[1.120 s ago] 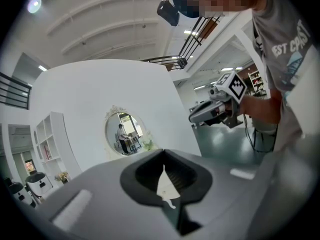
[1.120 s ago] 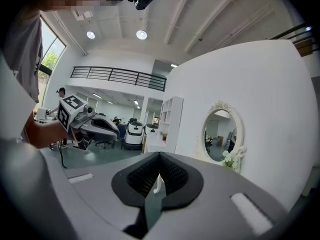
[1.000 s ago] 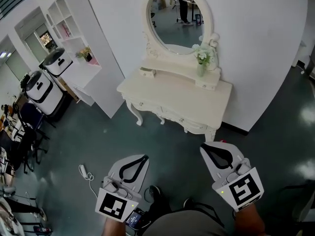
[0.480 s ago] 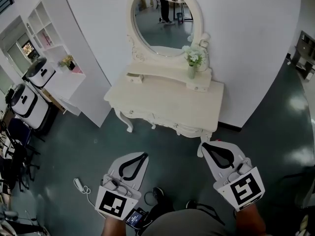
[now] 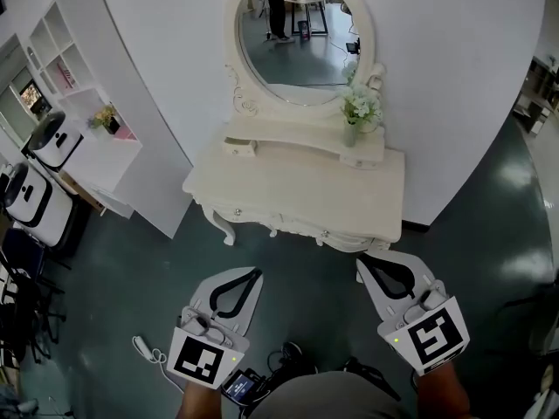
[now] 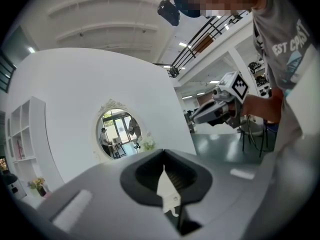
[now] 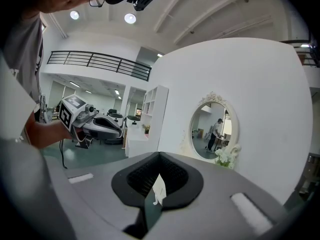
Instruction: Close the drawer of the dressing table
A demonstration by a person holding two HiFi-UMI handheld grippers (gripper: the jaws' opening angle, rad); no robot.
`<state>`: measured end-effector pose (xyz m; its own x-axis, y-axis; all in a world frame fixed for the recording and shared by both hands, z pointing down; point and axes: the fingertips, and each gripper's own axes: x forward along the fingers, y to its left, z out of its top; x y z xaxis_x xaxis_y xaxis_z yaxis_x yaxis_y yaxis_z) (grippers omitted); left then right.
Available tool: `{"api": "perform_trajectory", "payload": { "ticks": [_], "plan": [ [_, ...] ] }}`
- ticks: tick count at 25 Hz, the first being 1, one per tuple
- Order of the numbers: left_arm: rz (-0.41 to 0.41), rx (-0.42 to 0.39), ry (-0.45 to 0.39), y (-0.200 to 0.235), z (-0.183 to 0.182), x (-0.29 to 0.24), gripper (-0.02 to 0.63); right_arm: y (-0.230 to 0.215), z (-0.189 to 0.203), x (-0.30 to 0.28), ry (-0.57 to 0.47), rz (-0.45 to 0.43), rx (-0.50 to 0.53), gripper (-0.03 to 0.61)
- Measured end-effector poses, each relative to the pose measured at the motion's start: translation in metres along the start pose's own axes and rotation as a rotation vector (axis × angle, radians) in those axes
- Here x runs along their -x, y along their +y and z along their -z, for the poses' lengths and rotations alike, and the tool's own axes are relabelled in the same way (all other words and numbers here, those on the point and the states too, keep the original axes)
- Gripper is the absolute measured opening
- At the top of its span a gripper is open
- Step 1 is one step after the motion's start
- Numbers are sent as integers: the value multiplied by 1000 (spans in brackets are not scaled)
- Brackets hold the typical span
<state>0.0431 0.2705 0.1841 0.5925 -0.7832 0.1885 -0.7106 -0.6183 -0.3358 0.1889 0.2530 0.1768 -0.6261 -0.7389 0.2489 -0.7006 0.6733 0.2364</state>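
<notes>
Approach step, nothing touched yet. The left gripper [image 5: 254, 275] and right gripper [image 5: 363, 261] both have their jaws pressed together with nothing between them. They are held low, short of the table [image 5: 297, 190], which stands straight ahead under its mirror [image 5: 297, 33]. The small drawer [image 5: 239, 146] on the back shelf [image 5: 306, 133] looks pulled out a bit. The front drawers [image 5: 279, 223] seem flush, can't be sure from here. To do it well: step closer, set a closed tip flat on the middle of the drawer front and push straight in, slowly, so it doesn't skew or rock the vase [image 5: 350, 134]. The vase holds white flowers [image 5: 360, 107]. Drawer contents not visible.
</notes>
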Motion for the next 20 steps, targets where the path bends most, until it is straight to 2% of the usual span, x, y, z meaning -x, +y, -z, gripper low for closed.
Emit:
{"api": "perform_trajectory", "payload": {
  "ticks": [6,11,20],
  "plan": [
    [26,2,-29,52,19,9,2,19,-22,-46,12,36,9,2],
    [54,-52,-84,83,24,17,2,34,-39,-74,22,60,27,2],
    [7,-29,-96,127,45,34,2,48,-59,-126,21,22,57,2]
  ]
}}
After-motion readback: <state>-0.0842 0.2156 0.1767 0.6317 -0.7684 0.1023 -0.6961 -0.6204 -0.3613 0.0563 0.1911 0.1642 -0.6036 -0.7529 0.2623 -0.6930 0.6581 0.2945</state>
